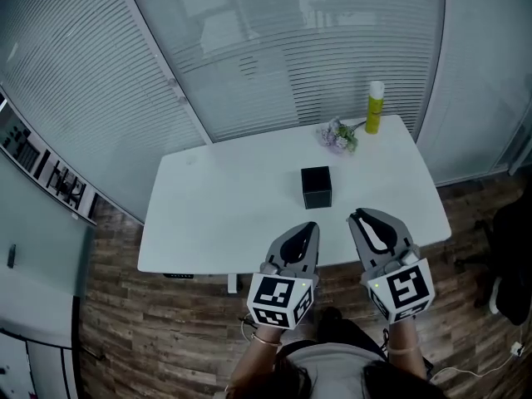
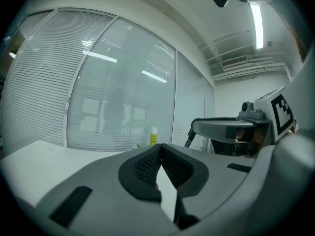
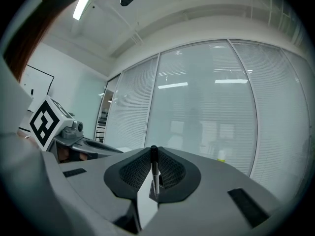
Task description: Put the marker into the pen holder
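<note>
A black cube-shaped pen holder [image 1: 316, 186] stands near the middle of the white table [image 1: 208, 214]. My right gripper [image 1: 360, 217] hovers over the table's near edge, right of and nearer than the holder, shut on a thin black marker [image 3: 154, 167] that stands between its pads. My left gripper [image 1: 310, 227] is just nearer than the holder, shut with nothing in it; its jaw tips meet [image 2: 160, 147]. The right gripper [image 2: 224, 128] also shows in the left gripper view, and the left gripper [image 3: 74, 140] in the right gripper view.
A yellow bottle [image 1: 375, 106] and a small bunch of pale flowers [image 1: 337, 135] sit at the table's far right corner. Glass walls with blinds [image 1: 274, 48] run behind the table. Wooden floor [image 1: 125, 322] surrounds it, and a dark chair [image 1: 509, 256] is at the right.
</note>
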### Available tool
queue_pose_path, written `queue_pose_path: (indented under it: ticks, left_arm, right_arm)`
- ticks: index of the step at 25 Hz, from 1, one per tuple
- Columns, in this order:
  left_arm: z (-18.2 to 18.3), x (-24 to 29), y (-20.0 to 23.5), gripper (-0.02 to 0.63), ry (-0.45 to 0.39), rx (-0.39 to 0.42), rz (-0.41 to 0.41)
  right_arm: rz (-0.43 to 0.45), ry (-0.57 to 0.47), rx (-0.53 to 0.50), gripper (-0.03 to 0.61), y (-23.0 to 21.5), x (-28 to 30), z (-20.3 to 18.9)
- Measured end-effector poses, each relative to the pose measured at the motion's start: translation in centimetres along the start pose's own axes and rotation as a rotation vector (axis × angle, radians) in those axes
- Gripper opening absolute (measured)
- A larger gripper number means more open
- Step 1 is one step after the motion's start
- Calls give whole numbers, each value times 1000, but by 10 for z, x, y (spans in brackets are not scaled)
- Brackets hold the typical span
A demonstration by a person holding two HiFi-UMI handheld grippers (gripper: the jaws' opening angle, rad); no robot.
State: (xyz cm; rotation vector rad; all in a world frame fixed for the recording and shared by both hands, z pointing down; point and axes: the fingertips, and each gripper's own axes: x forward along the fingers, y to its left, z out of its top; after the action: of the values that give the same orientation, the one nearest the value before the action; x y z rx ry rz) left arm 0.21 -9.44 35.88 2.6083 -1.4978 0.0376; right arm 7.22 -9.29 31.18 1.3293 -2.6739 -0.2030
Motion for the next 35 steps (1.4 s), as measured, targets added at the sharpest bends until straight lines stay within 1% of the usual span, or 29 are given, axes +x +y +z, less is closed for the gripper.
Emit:
queue_pose_path:
  ticks: [6,14,24,35]
  left_arm:
    - [-1,23,11,20,10,-20,45]
    - [-6,42,32,20,26,-36,75]
    - [-2,74,69,20,27,-33,43]
    - [-1,107,110,20,34,-49,5]
  right_arm:
    - [42,-3,19,66,-18,25,-7]
    - [79,-9,31,66,-28,58,-12]
    - [72,9,23,66,-36,105,-15]
    - [51,47,25,66,-46,157,-22]
